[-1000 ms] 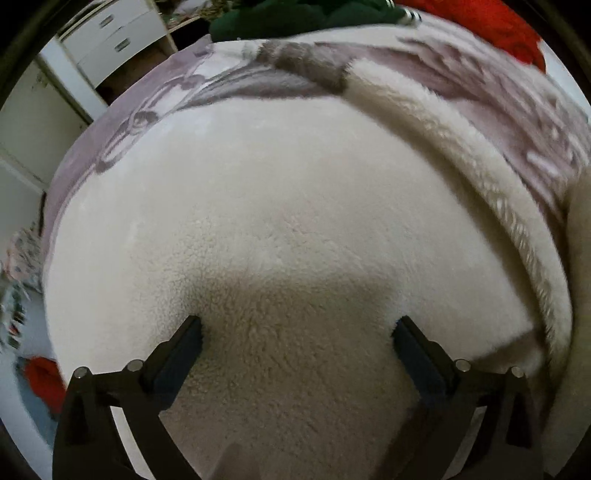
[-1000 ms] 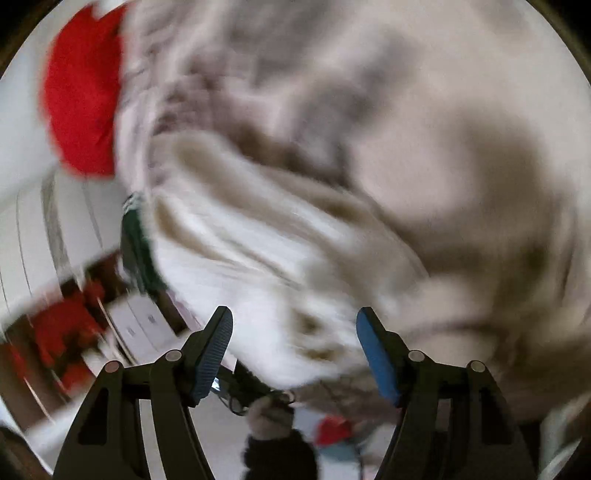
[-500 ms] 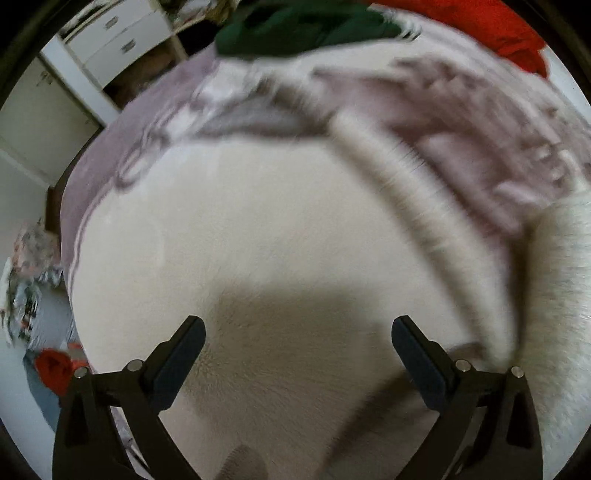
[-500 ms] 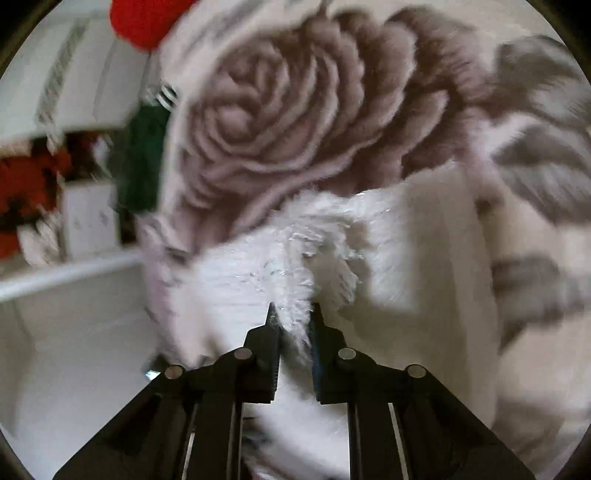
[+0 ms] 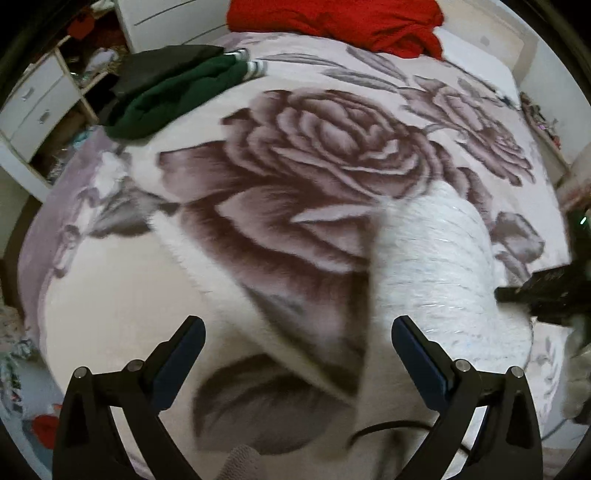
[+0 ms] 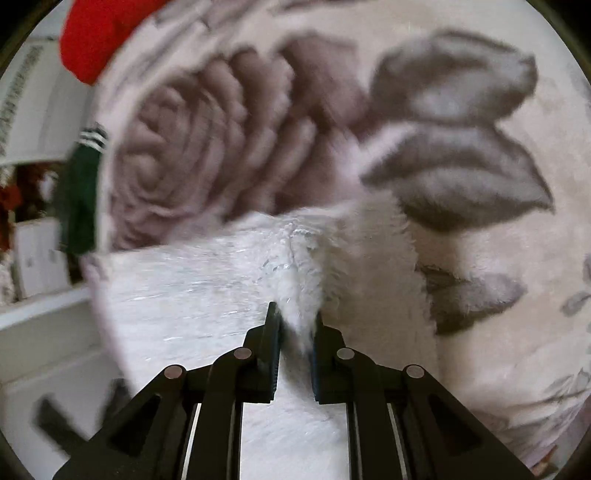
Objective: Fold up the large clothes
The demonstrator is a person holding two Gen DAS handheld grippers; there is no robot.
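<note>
left gripper (image 5: 297, 332): fingers spread wide, nothing between them, above the bed
right gripper (image 6: 295, 319): nearly closed, pinching a fold of the white fleece garment (image 6: 207, 295)
garment: lifted over the rose blanket (image 5: 332, 155); its full shape is cut off and motion-blurred
red cloth (image 5: 332, 18): far edge, partly cropped
green garment (image 5: 173, 88): blanket's left corner

Fluffy white fleece garment (image 6: 229, 295); plush, matt rose-print blanket (image 5: 332, 147).

Your left gripper (image 5: 297, 345) hung with its jaws spread wide. Your right gripper (image 6: 295, 325) was pinched nearly closed, fingers pointing forward.
</note>
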